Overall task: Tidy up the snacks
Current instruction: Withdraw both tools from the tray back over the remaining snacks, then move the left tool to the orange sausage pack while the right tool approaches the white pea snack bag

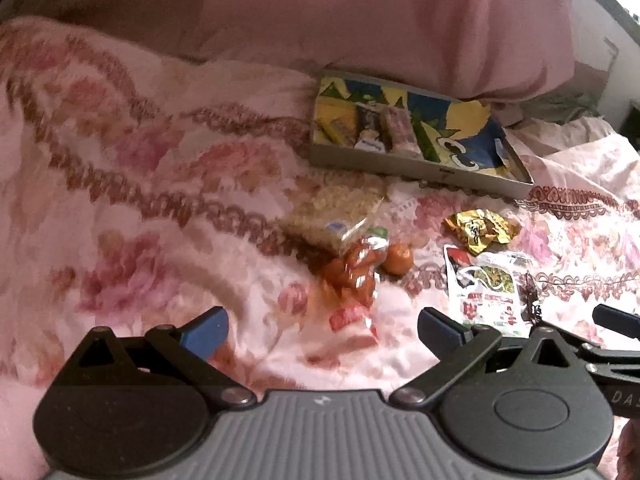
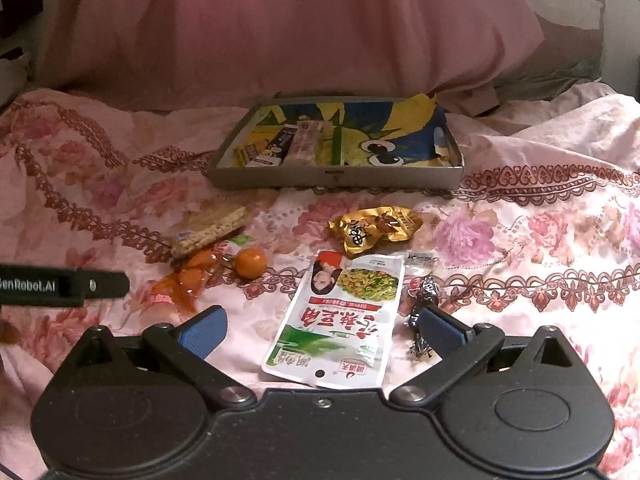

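Note:
A shallow grey box [image 1: 404,166] [image 2: 336,180] with a colourful lining lies on the floral bedspread and holds several snack bars [image 1: 376,128] [image 2: 296,144]. In front of it lie a noodle block [image 1: 332,216] [image 2: 210,228], an orange sausage pack [image 1: 352,272] [image 2: 188,280], a small orange ball [image 1: 396,258] [image 2: 250,263], a gold packet [image 1: 480,230] [image 2: 374,228], a white-green pouch [image 1: 486,288] [image 2: 340,316] and a dark wrapped candy [image 2: 420,300]. My left gripper [image 1: 322,330] is open over the sausage pack's near end. My right gripper [image 2: 322,330] is open around the pouch.
A large pink pillow [image 1: 380,20] [image 2: 280,28] lies right behind the box. The left gripper's finger [image 2: 64,284] shows at the left edge of the right wrist view, and the right gripper's finger [image 1: 616,320] at the right edge of the left wrist view.

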